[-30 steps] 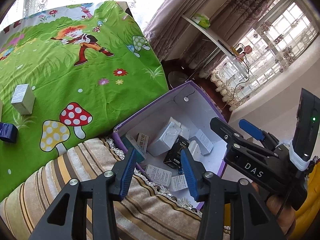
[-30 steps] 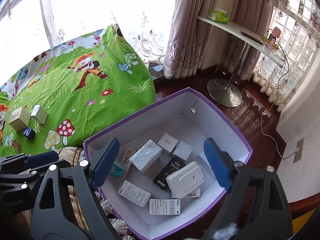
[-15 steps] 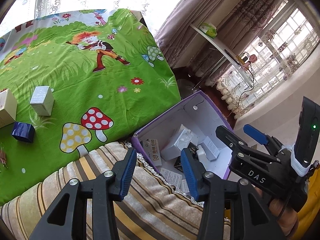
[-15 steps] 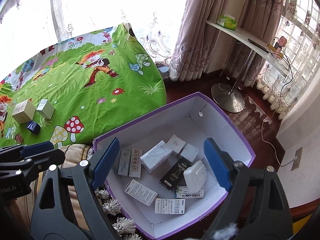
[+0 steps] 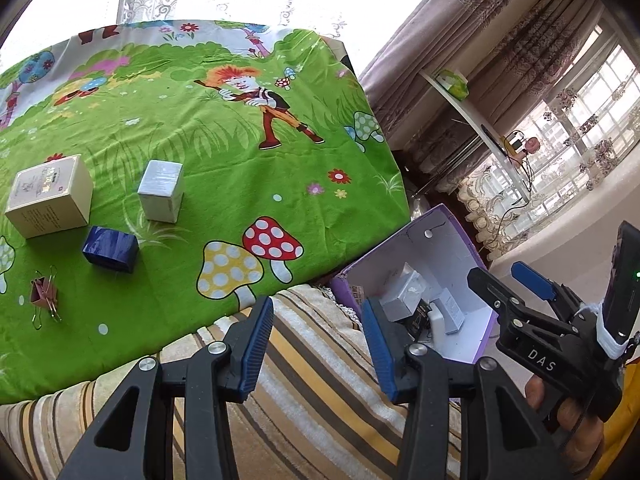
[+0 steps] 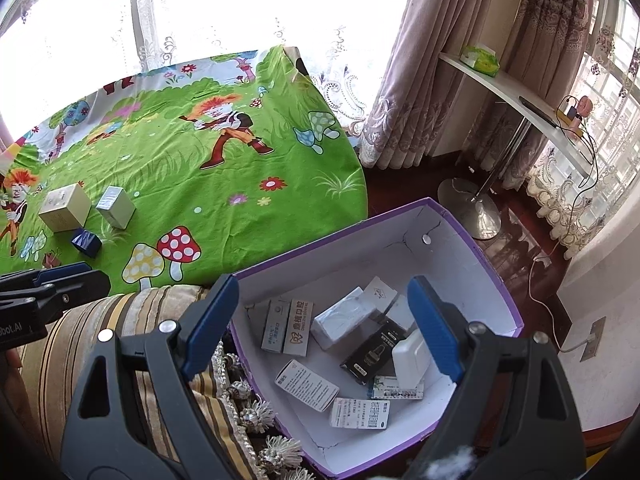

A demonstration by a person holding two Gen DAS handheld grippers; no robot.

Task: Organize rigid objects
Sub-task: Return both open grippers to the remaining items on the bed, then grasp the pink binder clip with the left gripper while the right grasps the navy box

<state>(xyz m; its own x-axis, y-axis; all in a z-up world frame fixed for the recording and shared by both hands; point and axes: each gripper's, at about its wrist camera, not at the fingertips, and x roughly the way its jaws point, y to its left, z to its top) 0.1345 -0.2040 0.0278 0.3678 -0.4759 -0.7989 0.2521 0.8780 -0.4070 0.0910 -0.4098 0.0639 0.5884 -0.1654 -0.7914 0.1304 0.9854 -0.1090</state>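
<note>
At left of the frame, a cream box (image 5: 48, 196), a silvery cube (image 5: 161, 191) and a dark blue box (image 5: 111, 249) sit apart on green cloth. At lower right, the purple bin (image 6: 460, 224) holds small cartons lying jumbled.

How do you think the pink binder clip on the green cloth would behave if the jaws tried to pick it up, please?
The binder clip looks small and low, so it is probably light and hard to catch squarely. Its thin wire handles splay out, so they may swing or slip. The cloth under it looks soft, so pushing may bunch the fabric rather than slide the clip.
</note>
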